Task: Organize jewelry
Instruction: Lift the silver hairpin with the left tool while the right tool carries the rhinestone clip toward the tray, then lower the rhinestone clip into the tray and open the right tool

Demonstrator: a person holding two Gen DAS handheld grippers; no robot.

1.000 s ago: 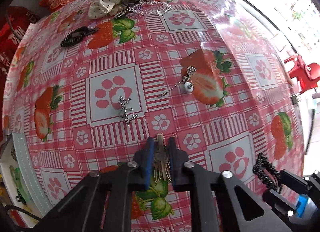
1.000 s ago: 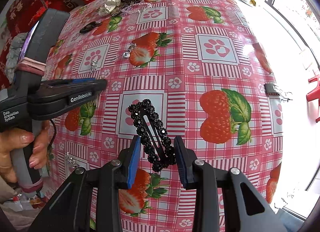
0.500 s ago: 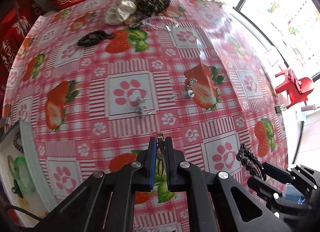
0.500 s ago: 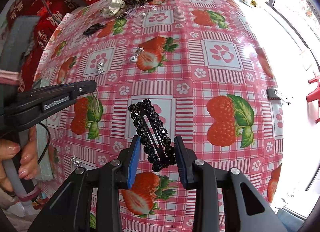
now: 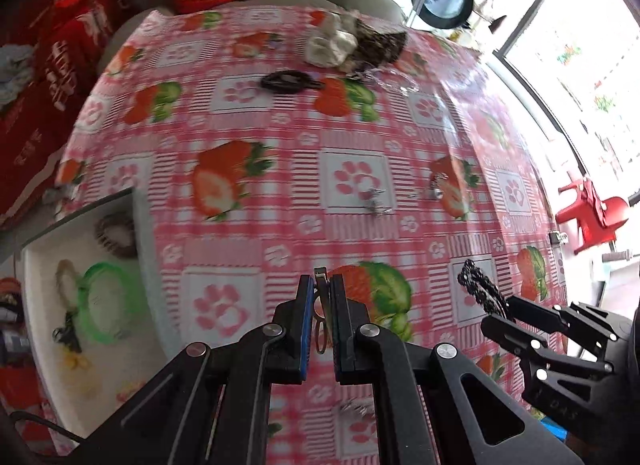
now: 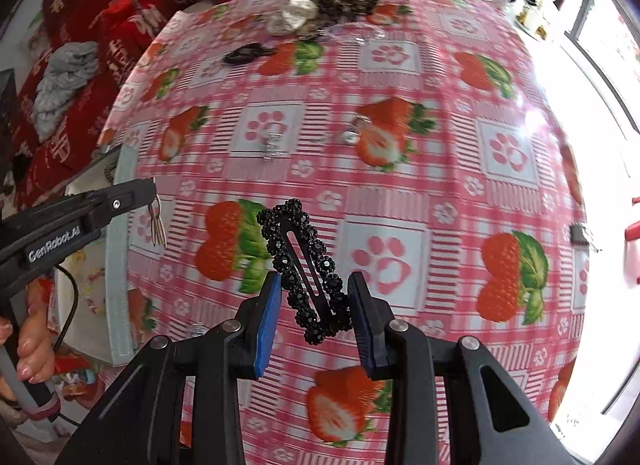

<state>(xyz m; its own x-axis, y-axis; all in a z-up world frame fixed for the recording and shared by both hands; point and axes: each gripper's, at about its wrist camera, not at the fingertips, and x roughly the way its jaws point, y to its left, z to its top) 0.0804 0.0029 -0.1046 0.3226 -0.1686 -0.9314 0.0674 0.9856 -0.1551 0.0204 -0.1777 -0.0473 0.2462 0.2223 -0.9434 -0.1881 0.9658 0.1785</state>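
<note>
Both wrist cameras ride above their grippers, aimed steeply down and forward over the table (image 5: pixel 280 137) from close range. The left view sits nearer the table's left edge, over the white tray (image 5: pixel 44 265). Both views share the table's middle and far edge; each shows the other gripper.
</note>
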